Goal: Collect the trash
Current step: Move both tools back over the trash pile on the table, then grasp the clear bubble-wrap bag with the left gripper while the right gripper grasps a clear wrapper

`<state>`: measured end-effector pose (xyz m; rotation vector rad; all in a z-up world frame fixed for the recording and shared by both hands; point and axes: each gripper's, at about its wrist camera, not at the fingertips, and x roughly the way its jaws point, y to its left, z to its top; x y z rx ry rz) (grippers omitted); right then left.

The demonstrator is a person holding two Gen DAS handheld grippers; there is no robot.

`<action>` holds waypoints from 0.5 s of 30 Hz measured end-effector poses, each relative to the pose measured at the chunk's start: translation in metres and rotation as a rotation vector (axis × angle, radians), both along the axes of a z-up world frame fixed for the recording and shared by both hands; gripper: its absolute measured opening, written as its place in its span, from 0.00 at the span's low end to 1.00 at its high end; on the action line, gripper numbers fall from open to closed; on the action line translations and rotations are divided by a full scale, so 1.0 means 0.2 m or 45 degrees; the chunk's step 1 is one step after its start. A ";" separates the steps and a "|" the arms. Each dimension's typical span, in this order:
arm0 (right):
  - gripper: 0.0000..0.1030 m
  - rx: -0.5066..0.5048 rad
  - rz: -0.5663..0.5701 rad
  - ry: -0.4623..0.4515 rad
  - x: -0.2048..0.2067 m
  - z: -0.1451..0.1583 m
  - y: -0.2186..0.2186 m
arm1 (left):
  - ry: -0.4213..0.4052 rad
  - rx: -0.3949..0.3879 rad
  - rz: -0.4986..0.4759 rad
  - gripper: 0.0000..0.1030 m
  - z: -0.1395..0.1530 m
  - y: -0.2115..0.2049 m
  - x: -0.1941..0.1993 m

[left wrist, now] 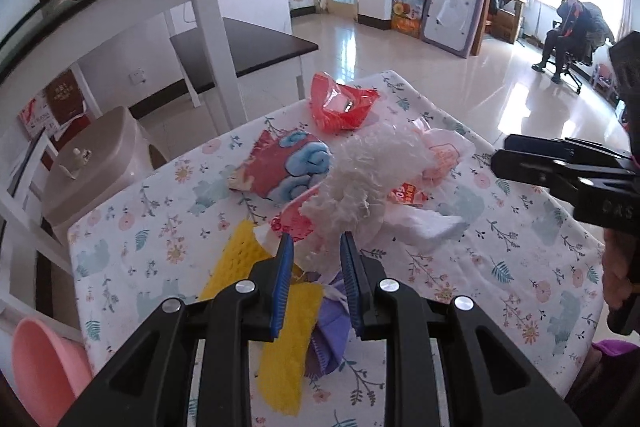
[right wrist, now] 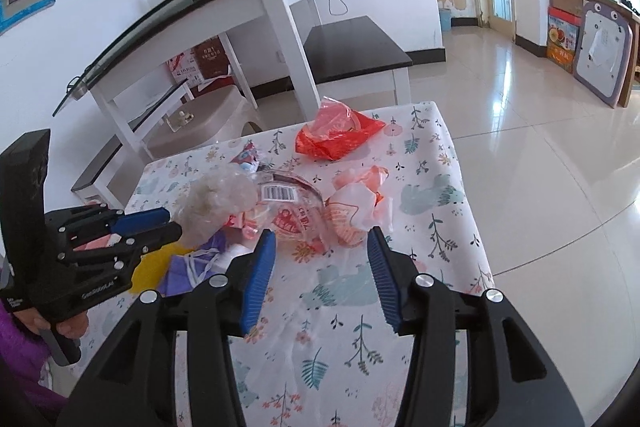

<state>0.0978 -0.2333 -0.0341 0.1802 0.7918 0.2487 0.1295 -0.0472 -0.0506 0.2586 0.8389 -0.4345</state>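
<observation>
The left hand-held gripper has its blue-padded fingers a little apart, with the ragged tail of a crumpled clear plastic film wad between them; whether the pads pinch it I cannot tell. The right hand-held gripper hovers with its fingers wide apart and nothing between them, just short of a clear plastic wrapper with a barcode label and red print and a white-and-orange printed plastic bag. All the trash sits in a heap around the middle of the table, which is covered by a white cloth printed with flowers and leaves. Toward the far edge lies a crumpled red plastic bag, apart from the heap. A red snack packet with blue cloud shapes lies left of the film wad. At the near left, under the left hand-held gripper, are a yellow waffle-textured cloth and a purple cloth, touching each other.
</observation>
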 end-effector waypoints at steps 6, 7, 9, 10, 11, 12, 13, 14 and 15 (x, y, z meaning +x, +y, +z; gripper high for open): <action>0.47 -0.007 0.011 0.049 0.05 -0.04 0.01 | 0.007 -0.028 -0.071 0.21 -0.04 -0.05 -0.04; 0.47 -0.008 0.008 0.055 0.05 -0.04 0.00 | 0.005 -0.033 -0.083 0.13 -0.05 -0.06 -0.05; 0.47 -0.002 -0.002 0.070 0.05 -0.04 -0.01 | 0.001 -0.047 -0.101 0.00 -0.05 -0.08 -0.07; 0.47 0.001 -0.008 0.076 0.05 -0.04 -0.02 | -0.002 -0.055 -0.105 0.00 -0.05 -0.09 -0.08; 0.47 0.003 -0.013 0.080 0.04 -0.04 -0.03 | -0.010 -0.066 -0.110 0.00 -0.05 -0.09 -0.09; 0.47 0.005 -0.018 0.084 0.04 -0.04 -0.03 | -0.023 -0.073 -0.114 0.00 -0.04 -0.10 -0.11; 0.47 0.009 -0.020 0.087 0.03 -0.03 -0.04 | -0.048 -0.078 -0.117 0.00 -0.02 -0.10 -0.14; 0.47 0.012 -0.025 0.092 0.02 -0.03 -0.05 | -0.066 -0.087 -0.117 0.00 0.00 -0.10 -0.16; 0.47 0.014 -0.029 0.094 0.01 -0.02 -0.06 | -0.080 -0.110 -0.109 0.00 0.02 -0.10 -0.18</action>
